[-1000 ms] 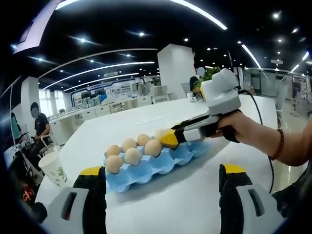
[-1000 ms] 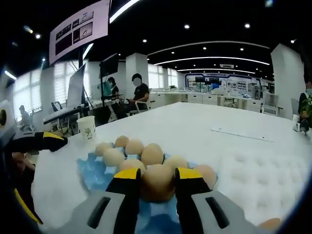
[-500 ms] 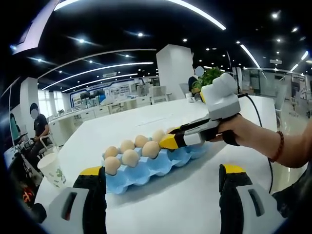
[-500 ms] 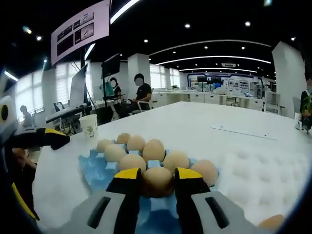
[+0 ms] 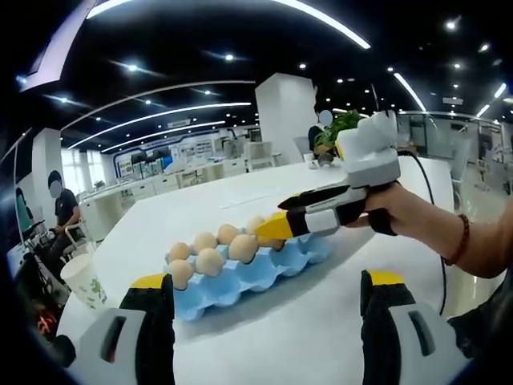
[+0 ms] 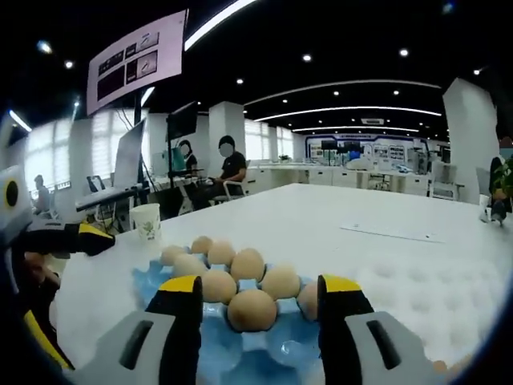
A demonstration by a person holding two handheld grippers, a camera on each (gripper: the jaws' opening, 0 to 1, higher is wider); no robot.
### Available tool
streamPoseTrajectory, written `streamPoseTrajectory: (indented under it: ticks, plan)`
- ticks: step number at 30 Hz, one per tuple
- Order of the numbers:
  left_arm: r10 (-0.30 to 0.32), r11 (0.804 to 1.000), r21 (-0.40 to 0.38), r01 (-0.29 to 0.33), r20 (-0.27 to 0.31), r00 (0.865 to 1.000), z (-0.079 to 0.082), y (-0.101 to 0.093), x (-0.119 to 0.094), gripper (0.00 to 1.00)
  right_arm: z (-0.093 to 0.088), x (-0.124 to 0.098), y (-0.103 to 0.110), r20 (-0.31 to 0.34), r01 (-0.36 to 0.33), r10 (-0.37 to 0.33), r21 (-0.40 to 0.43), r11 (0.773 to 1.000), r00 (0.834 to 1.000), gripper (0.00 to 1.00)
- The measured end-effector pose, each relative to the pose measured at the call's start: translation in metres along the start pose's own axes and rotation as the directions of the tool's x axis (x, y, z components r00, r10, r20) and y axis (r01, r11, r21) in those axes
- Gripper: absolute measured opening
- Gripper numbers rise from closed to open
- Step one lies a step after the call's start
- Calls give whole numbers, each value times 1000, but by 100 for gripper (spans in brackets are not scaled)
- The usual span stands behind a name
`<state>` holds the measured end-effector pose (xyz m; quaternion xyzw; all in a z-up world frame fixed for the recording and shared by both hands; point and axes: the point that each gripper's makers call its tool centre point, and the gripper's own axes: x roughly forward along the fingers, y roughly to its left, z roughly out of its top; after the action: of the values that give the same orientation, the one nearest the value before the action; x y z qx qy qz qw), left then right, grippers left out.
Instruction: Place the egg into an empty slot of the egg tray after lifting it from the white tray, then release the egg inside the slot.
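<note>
Egg (image 6: 252, 310) is being left sitting in a near slot of the blue tray (image 6: 276, 353), between the right gripper's (image 6: 261, 295) wide-open jaws, which are holding nothing. Seven more eggs are being kept behind it. The left gripper (image 5: 266, 290) is being held open and empty too. A paper cup (image 6: 146, 221) is being seen farther off.

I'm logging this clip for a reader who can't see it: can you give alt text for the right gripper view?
The right hand-held gripper stands open over a blue egg tray on a white table, an egg sitting in the slot between its jaws. More eggs fill the slots behind, and a paper cup stands at the table's far edge.
</note>
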<state>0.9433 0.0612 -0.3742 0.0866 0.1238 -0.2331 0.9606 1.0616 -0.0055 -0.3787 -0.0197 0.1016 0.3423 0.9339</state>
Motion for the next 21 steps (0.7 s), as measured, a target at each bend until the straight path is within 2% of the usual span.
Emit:
streamPoseTrajectory:
  ticks: [9, 21]
  plan:
    - [5, 1000, -2, -5, 5, 1000, 0, 1, -4, 99, 5, -7, -4, 21, 21, -20, -13, 1000, 1000, 76]
    - [12, 1000, -6, -12, 6, 1000, -2, 3, -9, 99, 5, -18, -18, 19, 65, -64, -21, 998, 998, 79]
